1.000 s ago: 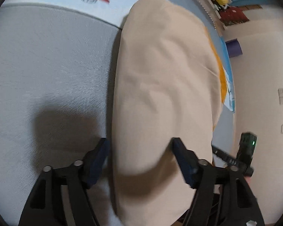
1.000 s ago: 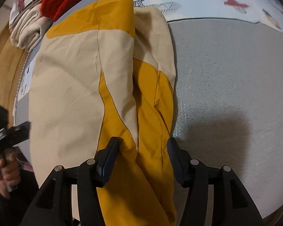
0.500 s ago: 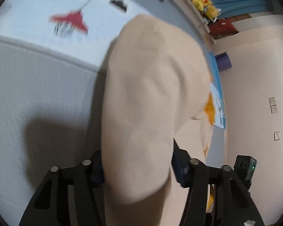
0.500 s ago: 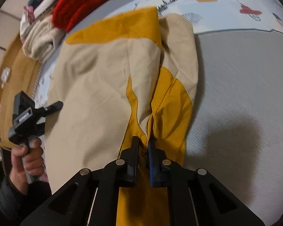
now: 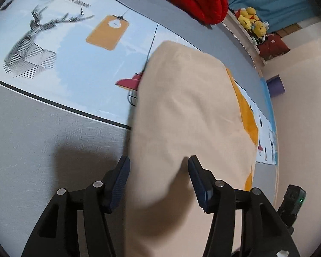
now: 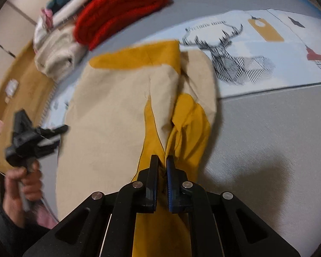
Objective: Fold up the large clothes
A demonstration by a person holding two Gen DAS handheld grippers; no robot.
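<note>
Right hand-held gripper [image 6: 162, 167] pinched nearly shut on a yellow fold of the garment [image 6: 117, 111]. Left hand-held gripper [image 5: 158, 171] about half open, jaws opening, a thick beige fold bulging between them; firm grip unclear. Garment lies on the bed [image 6: 267, 139], near end lifted, far end toward the red knit [image 6: 117, 15]. Cloth looks light, soft, droopy; likely best held at corners or seams, both ends together.

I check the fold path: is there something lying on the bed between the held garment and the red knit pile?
Nothing visible does. Beyond the beige and yellow garment, pinched by the right gripper, only bare printed bedcover shows before the red knit pile.
</note>
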